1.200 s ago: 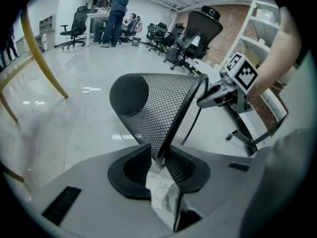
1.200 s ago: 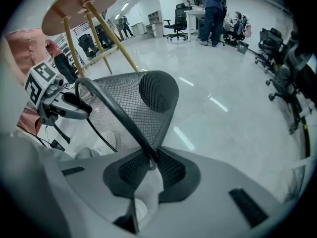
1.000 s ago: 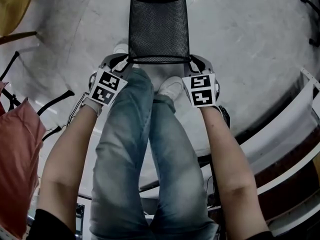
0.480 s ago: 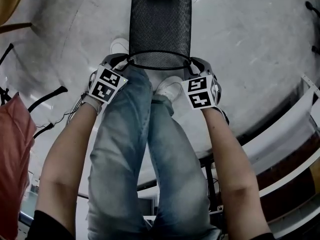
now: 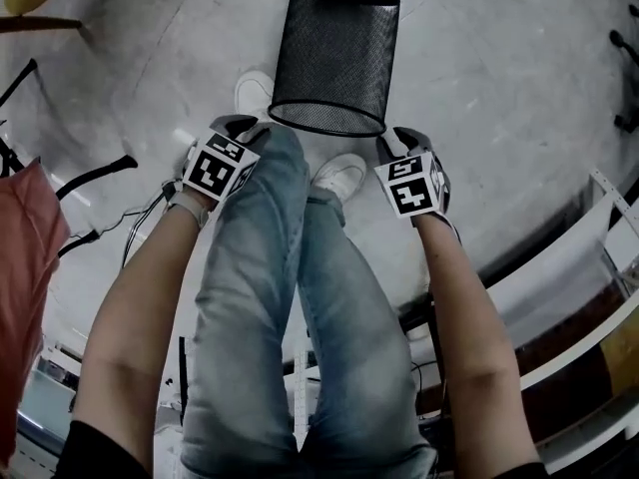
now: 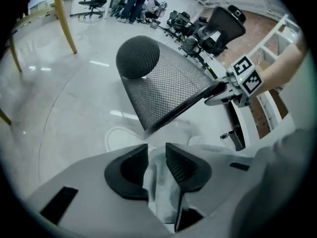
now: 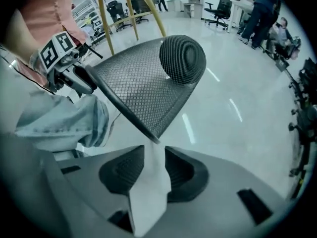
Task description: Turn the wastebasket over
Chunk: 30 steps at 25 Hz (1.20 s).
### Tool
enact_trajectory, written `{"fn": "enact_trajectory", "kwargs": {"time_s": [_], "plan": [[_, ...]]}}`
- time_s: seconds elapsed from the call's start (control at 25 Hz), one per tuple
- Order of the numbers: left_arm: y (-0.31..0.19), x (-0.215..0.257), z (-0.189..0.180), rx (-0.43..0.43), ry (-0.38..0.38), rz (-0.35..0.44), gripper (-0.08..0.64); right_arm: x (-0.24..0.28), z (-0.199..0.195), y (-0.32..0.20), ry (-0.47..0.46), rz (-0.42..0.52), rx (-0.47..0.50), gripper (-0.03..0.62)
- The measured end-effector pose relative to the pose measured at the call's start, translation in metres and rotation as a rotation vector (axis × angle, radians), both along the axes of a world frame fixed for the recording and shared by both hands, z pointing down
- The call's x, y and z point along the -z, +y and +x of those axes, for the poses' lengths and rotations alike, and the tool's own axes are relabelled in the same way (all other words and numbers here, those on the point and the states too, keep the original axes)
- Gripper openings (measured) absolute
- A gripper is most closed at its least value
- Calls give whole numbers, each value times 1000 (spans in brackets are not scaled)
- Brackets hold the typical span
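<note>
The black mesh wastebasket (image 5: 334,53) is tilted on the pale floor, closed base away from me and open rim (image 5: 327,120) towards me. My left gripper (image 5: 238,128) sits just left of the rim, a small gap apart. My right gripper (image 5: 391,143) is at the rim's right end. In the left gripper view the rim bar (image 6: 181,108) ends just ahead of the left gripper (image 6: 156,148). In the right gripper view the rim (image 7: 126,113) ends at the tips of the right gripper (image 7: 154,150). Both pairs of jaws have just been opening, and neither presses on the rim.
My jeans legs (image 5: 290,297) and white shoes (image 5: 339,176) are directly below the basket. A pink cloth (image 5: 25,267) and dark cables (image 5: 100,173) lie at left. A white rail (image 5: 589,287) runs along the right. Office chairs (image 6: 218,26) and people (image 7: 262,4) are far off.
Both grippers have let go of the rim they held at either side. The basket now stands further from me and leans right. Both grippers sank slightly.
</note>
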State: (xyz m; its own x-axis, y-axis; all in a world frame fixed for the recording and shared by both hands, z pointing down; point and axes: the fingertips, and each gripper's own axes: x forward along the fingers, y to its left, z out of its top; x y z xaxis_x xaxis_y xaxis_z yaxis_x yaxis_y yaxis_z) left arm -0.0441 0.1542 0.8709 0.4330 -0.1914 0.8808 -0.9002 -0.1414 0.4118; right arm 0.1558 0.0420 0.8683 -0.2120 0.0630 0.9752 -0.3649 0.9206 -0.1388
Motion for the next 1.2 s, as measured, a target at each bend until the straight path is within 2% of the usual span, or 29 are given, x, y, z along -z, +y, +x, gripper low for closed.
{"fn": "enact_trajectory", "kwargs": {"time_s": [0.08, 0.12, 0.28, 0.36, 0.48, 0.64, 0.8, 0.92, 1.04, 1.2], "plan": [[7, 16, -1, 76, 10, -29, 109, 15, 5, -12, 5, -4, 20, 137], [10, 26, -2, 141, 26, -39, 109, 25, 6, -21, 2, -4, 16, 145], [7, 66, 5, 497, 182, -67, 146, 69, -10, -76, -93, 29, -34, 165], [-4, 83, 12, 659, 263, -57, 178, 91, -33, -113, -170, 44, -43, 180], [-16, 99, 24, 835, 351, -38, 214, 112, -74, -154, -256, 35, 5, 226], [-35, 102, 38, 1038, 459, -15, 244, 115, -128, -187, -328, -55, 61, 275], [-54, 89, 48, 1161, 518, -3, 270, 99, -165, -198, -322, -139, 142, 328], [-58, 74, 54, 1228, 532, -14, 270, 82, -175, -196, -289, -198, 202, 373], [-65, 63, 58, 1295, 574, -17, 270, 65, -181, -202, -262, -238, 221, 400], [-75, 48, 62, 1301, 579, -13, 267, 51, -186, -204, -251, -315, 238, 400]]}}
